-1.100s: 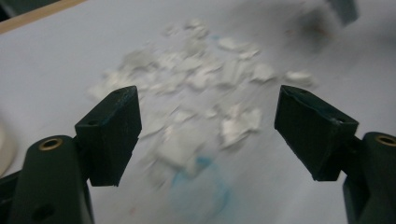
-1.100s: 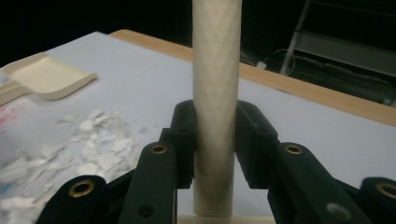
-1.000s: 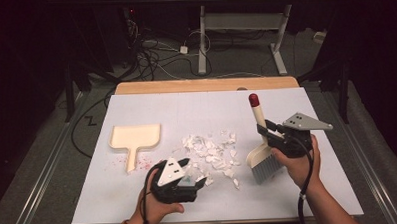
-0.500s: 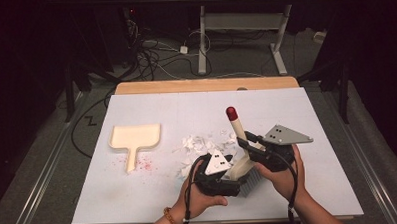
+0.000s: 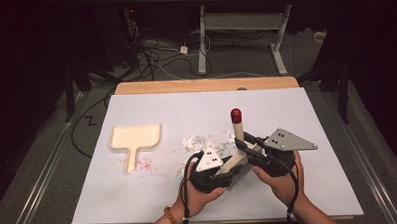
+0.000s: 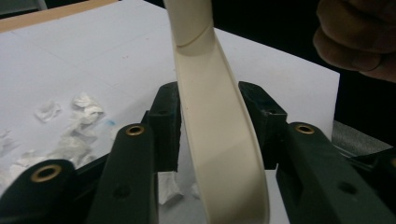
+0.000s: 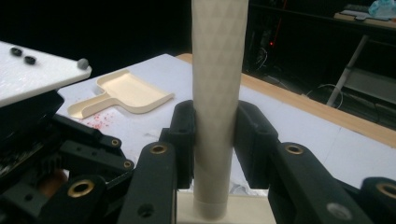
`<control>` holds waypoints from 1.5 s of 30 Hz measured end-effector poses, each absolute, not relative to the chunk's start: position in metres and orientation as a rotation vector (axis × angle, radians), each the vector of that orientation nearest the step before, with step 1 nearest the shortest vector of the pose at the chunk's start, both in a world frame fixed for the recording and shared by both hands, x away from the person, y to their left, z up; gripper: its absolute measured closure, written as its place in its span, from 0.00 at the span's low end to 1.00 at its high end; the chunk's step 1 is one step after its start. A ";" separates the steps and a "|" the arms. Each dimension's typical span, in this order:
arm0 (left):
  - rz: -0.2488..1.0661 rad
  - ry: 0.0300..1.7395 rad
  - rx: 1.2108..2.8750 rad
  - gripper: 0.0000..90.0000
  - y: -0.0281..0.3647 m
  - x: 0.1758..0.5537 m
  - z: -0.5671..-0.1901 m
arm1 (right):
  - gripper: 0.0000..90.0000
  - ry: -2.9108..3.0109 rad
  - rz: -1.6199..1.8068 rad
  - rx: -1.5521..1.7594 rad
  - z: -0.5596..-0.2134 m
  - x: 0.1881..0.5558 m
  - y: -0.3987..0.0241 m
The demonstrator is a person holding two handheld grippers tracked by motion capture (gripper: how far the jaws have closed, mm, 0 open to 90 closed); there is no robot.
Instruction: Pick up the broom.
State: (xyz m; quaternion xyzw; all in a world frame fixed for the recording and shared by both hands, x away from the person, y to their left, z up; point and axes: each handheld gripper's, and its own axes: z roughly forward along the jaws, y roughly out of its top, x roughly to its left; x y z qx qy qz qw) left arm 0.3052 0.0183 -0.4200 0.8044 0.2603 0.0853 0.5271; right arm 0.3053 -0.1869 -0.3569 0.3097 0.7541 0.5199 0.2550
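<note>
**Two tools on one light brush**

We judge the cream plastic hand brush (image 5: 238,160) light, stiff and rather slick. Our left tool (image 6: 212,121), jaws just closing, pinches its curved neck; our right tool (image 7: 215,126) clamps the textured handle, the surer hold. Beyond lie white paper scraps (image 5: 202,142) and a cream dustpan (image 5: 135,139) on the white counter (image 5: 151,108).

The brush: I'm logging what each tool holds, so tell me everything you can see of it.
The brush looks like cream plastic, with a textured round handle ending in a red cap and a flat curved head with dark bristles. It stands tilted over the white table beside paper scraps. The right tool clamps its handle; the left tool has just been closing on the head.
</note>
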 end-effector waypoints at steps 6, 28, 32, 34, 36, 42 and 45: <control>0.232 0.579 1.941 0.72 0.031 0.307 -0.412 | 0.78 2.061 1.453 0.801 -0.351 0.301 -0.191; 0.082 0.243 2.123 0.73 0.056 0.298 -0.395 | 0.54 2.660 1.260 0.219 -0.379 0.314 -0.208; 0.038 0.225 2.111 0.72 0.055 0.299 -0.397 | 0.58 2.733 1.292 0.159 -0.388 0.315 -0.202; 0.000 0.222 2.086 0.72 0.057 0.301 -0.398 | 0.60 2.751 1.325 0.152 -0.390 0.317 -0.203; -0.034 0.211 2.063 0.72 0.059 0.303 -0.400 | 0.63 2.771 1.360 0.127 -0.392 0.318 -0.203; -0.033 0.174 2.038 0.65 0.064 0.305 -0.399 | 0.74 2.801 1.429 0.085 -0.392 0.317 -0.202; 0.002 0.207 2.019 0.62 0.066 0.306 -0.399 | 0.75 2.795 1.385 0.104 -0.392 0.314 -0.198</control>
